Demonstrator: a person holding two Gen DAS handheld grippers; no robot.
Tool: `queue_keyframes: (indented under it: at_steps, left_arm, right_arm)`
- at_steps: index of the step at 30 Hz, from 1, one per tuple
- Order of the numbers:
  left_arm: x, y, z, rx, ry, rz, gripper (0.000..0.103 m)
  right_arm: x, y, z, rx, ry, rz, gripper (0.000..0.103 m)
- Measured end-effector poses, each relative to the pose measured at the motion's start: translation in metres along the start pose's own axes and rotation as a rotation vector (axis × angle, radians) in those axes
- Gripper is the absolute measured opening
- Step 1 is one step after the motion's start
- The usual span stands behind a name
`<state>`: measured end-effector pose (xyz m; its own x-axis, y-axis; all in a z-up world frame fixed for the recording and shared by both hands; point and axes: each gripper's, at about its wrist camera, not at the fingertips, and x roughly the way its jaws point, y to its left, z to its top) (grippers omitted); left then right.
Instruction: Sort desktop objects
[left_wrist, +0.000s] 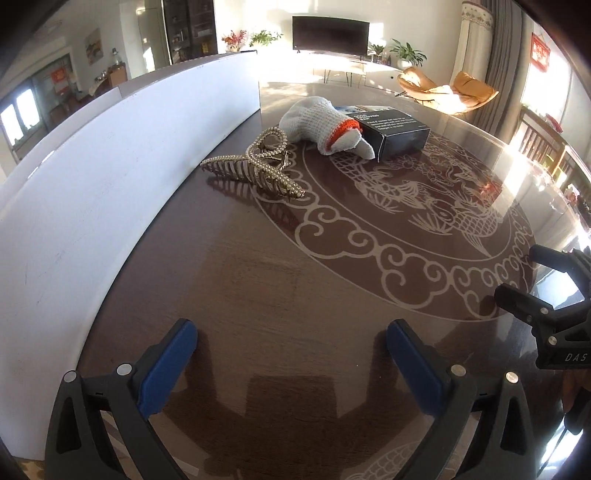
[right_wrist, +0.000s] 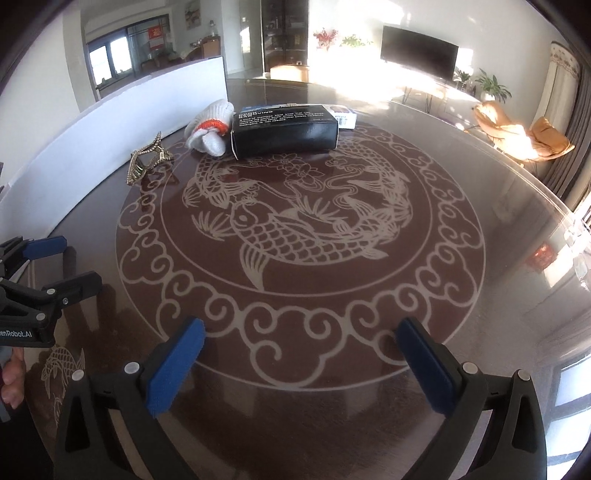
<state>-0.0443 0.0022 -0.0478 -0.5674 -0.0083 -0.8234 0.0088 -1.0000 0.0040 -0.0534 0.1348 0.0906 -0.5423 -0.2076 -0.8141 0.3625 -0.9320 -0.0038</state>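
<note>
Both tools, left (left_wrist: 291, 350) and right (right_wrist: 301, 350), wide open, empty | hair claw (left_wrist: 255, 168), glove (left_wrist: 325, 125), black box (right_wrist: 284, 129) grouped near tabletop (right_wrist: 480, 332) far edge by white board (left_wrist: 92, 203) | we judge claw stiff, brittle: take its spine; glove limp: pinch cuff; box light: take narrow sides.

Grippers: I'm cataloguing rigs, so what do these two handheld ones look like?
Both the left gripper and right gripper have black plastic arms with silver rivets and blue pads. White lettering marks each body. No sleeves or cables show.
</note>
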Motion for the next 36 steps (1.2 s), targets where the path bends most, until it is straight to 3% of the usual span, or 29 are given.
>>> queue_keyframes:
  at_steps: [36]
  left_arm:
    - [0.0010,0.0067,-0.0008,0.001,-0.004,-0.003,0.103]
  right_arm:
    - [-0.0006,0.0017,-0.0008,-0.004,0.000,-0.005,0.103]
